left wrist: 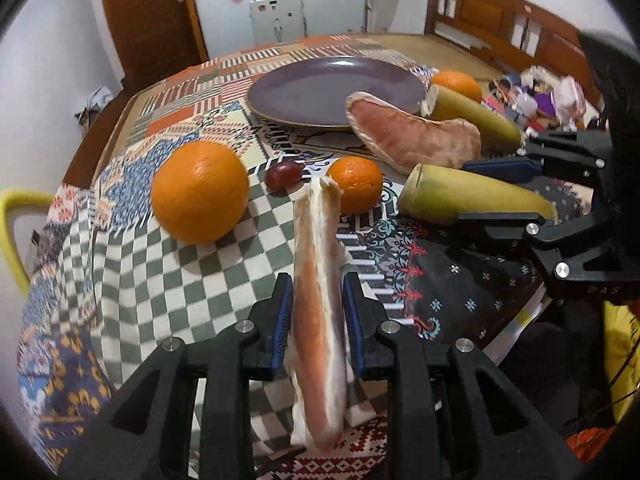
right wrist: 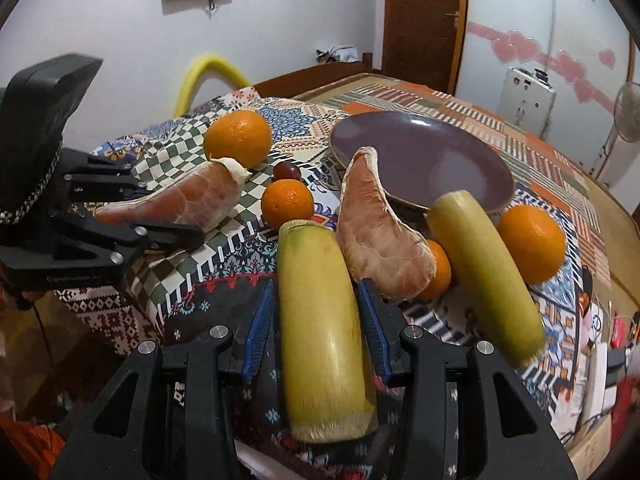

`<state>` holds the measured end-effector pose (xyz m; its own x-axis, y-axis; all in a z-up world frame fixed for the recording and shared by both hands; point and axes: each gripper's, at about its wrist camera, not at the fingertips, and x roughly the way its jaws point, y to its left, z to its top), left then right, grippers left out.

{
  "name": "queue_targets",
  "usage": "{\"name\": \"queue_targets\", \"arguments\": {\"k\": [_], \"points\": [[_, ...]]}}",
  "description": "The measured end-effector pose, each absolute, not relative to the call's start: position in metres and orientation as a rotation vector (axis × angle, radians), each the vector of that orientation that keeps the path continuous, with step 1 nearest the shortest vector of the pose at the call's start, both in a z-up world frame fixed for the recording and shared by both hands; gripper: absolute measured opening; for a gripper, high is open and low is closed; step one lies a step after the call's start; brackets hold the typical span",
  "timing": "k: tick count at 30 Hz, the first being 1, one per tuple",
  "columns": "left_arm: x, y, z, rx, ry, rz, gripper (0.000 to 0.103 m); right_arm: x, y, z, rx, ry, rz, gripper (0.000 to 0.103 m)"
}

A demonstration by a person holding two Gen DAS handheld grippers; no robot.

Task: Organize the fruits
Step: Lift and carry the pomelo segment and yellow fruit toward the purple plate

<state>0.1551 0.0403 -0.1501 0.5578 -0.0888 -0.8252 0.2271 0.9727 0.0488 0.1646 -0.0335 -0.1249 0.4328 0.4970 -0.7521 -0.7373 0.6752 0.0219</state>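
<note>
left hand-held gripper (left wrist: 316,312) clamps a pomelo wedge (left wrist: 318,300); right hand-held gripper (right wrist: 316,320) grips a yellow stalk (right wrist: 324,332), near the empty plate (right wrist: 440,152).

Both views look forward and steeply down along a black claw, close over a bed covered by a patchwork cloth (left wrist: 188,264). The left wrist view faces the round purple ceramic plate (left wrist: 320,92) from the near left, with the right claw (left wrist: 508,192) at its right edge. The right wrist view faces that plate (right wrist: 448,160) from the near right, with the left claw (right wrist: 160,212) at its left edge. Both share the plate, the fruit just before it, and the brown wooden door (left wrist: 148,12) behind.
</note>
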Motion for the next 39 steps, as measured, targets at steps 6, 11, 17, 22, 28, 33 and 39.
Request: {"name": "queue_targets", "arguments": {"k": [6,11,17,22,28,33,39], "points": [[0.164,0.034,-0.151,0.184,0.966,-0.191,0.025,0.160,-0.037,-0.125,-0.338,0.805,0.779,0.038],[0.161,0.037,-0.145,0.160,0.940,-0.183,0.024,0.157,-0.043,-0.117,-0.298,0.786,0.765,0.037],[0.150,0.044,-0.115,0.129,0.845,-0.166,0.024,0.152,-0.056,-0.095,-0.240,0.728,0.730,0.036],[0.146,0.049,-0.085,0.085,0.763,-0.165,0.022,0.148,-0.064,-0.072,-0.206,0.664,0.704,0.034],[0.152,0.051,-0.058,0.042,0.688,-0.169,0.022,0.154,-0.073,-0.043,-0.168,0.587,0.675,0.034],[0.162,0.046,-0.044,0.027,0.643,-0.171,0.022,0.164,-0.078,-0.028,-0.145,0.535,0.646,0.034],[0.182,0.041,-0.035,0.031,0.609,-0.168,0.022,0.185,-0.080,-0.022,-0.136,0.504,0.614,0.034]]}}
